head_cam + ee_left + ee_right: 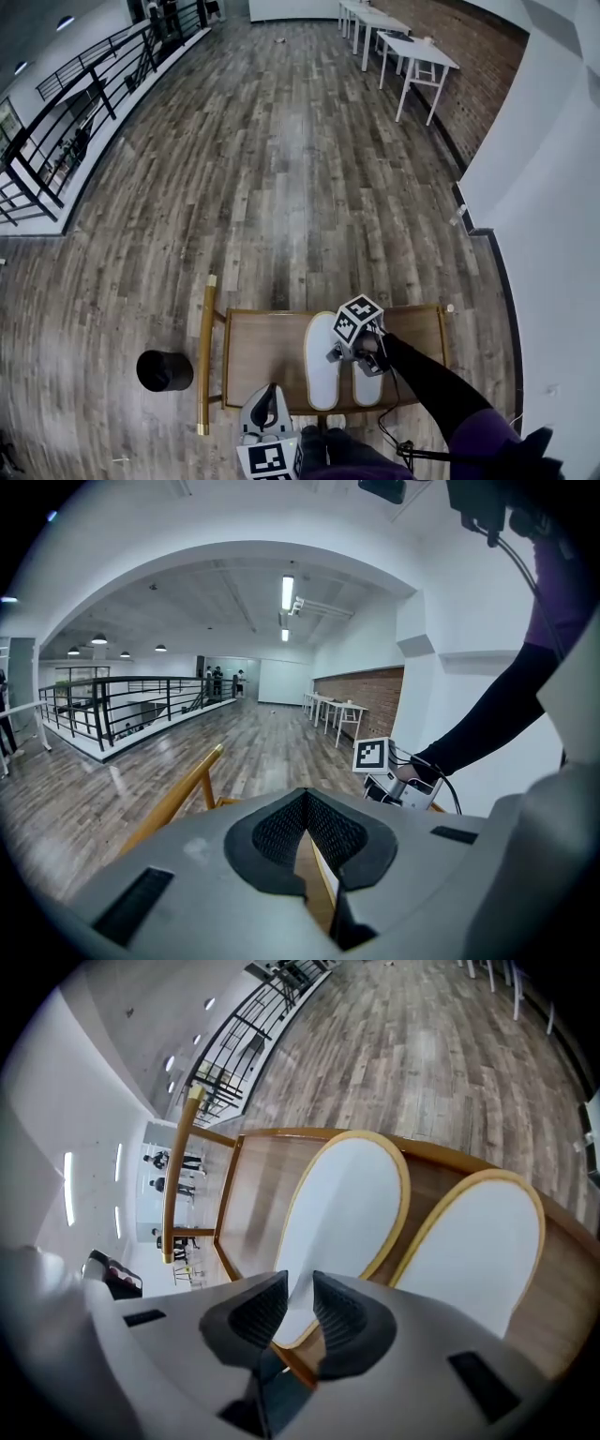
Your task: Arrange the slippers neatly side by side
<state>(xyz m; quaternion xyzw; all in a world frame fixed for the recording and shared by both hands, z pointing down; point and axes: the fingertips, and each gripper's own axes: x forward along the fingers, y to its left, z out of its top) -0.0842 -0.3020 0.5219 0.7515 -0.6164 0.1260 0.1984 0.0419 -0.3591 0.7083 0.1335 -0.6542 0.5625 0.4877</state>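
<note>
Right slipper (367, 388) far end hidden under right gripper (343, 354); left gripper (270, 398) cropped by bottom edge; distant people (225, 679) unresolvable.

Wooden table (262, 349) — two white slippers (322, 373) lie on it, side by side.

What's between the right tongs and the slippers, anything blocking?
Nothing visible. The right tongs stand open at the rim of one slipper, that rim showing in their gap. The other slipper lies beside it on the table, a thin strip of wood between the two.
</note>
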